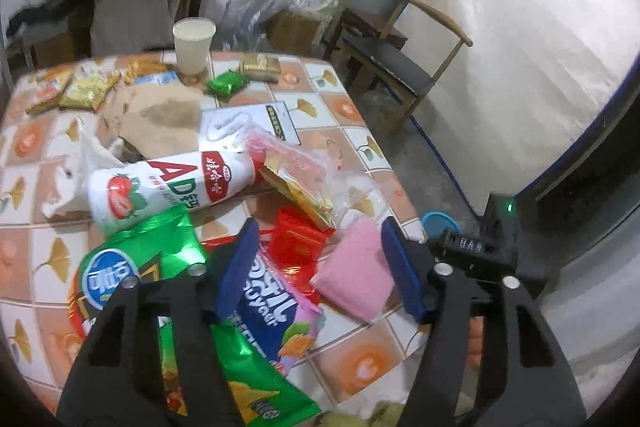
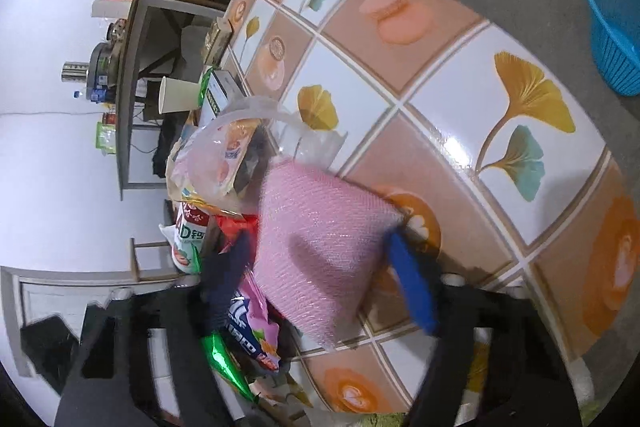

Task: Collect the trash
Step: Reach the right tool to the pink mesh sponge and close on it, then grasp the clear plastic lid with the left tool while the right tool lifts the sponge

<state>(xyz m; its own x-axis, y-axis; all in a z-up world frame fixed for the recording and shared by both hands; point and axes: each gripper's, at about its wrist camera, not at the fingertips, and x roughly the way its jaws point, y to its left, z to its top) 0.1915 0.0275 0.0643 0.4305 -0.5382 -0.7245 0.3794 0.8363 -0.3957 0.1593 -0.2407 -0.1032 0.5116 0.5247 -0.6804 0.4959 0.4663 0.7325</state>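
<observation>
Trash litters the tiled table (image 1: 340, 107). A pink sponge (image 1: 352, 279) in clear wrap lies near the front right edge, beside a red wrapper (image 1: 296, 243) and a blue-and-pink snack packet (image 1: 272, 307). My left gripper (image 1: 317, 223) hovers over these three with its jaws apart and nothing pressed. A white AD bottle (image 1: 168, 187) lies on its side past a green chip bag (image 1: 160, 251). In the right wrist view, rolled sideways, my right gripper (image 2: 319, 238) hangs open above the pink sponge (image 2: 320, 247), which shows in the gap between the fingers and carries a shadow.
A paper cup (image 1: 193, 45), small packets and a brown paper bag stand farther back. A blue basket (image 2: 612, 27) sits on the floor off the table's right side, near a wooden chair (image 1: 392, 59). A black device (image 1: 476, 247) with a green light shows past my left gripper's right finger.
</observation>
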